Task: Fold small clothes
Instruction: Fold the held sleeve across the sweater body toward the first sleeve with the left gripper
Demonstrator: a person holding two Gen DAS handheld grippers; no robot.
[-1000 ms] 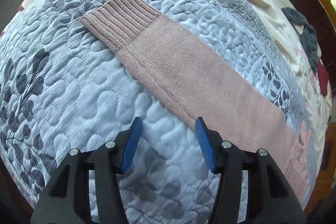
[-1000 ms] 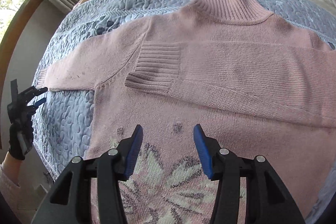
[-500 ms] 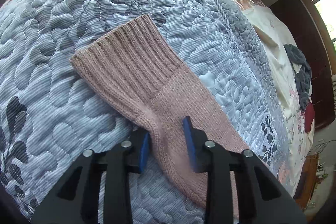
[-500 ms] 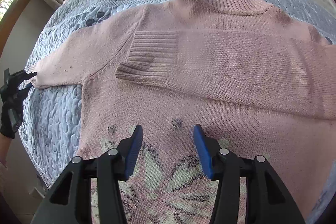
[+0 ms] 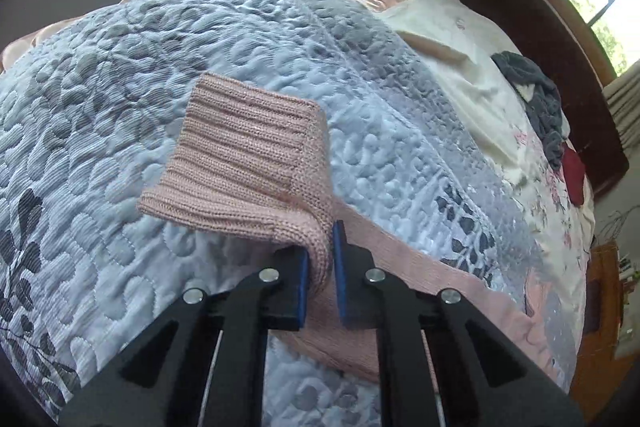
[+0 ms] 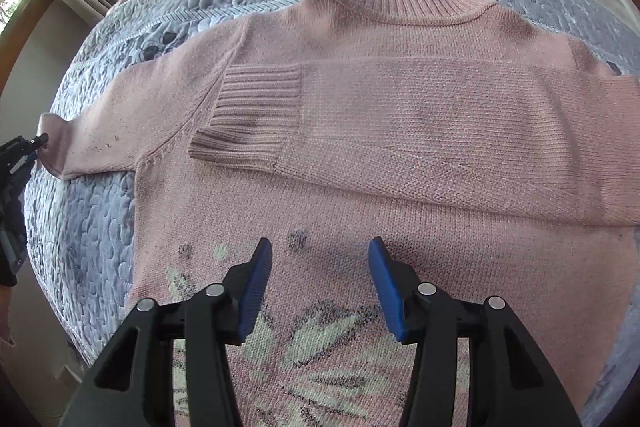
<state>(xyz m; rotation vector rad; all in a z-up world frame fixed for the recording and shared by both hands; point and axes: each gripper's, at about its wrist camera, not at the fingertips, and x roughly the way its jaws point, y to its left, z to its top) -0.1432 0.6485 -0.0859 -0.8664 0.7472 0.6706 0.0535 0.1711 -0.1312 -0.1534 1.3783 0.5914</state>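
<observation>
A pink knit sweater (image 6: 400,99) lies flat on the quilted bed, collar at the far side. One sleeve is folded across its chest, ribbed cuff (image 6: 256,115) toward the left. The other sleeve (image 6: 120,119) stretches out to the left. My left gripper (image 5: 320,267) is shut on that sleeve just behind its ribbed cuff (image 5: 244,155), which is lifted and flops away from me. The same left gripper (image 6: 24,151) shows at the left edge of the right wrist view. My right gripper (image 6: 320,283) hovers open over the sweater's lower front, above the flower pattern (image 6: 312,347).
The grey-blue quilt (image 5: 100,131) covers the bed. A cream sheet (image 5: 460,67), a dark grey garment (image 5: 536,95) and something red (image 5: 576,175) lie toward the dark headboard (image 5: 560,39). Curtains and a window are behind.
My left gripper moved up to the outstretched sleeve, closed on it near the cuff and lifted it. The right gripper drifted slightly and stayed open.
</observation>
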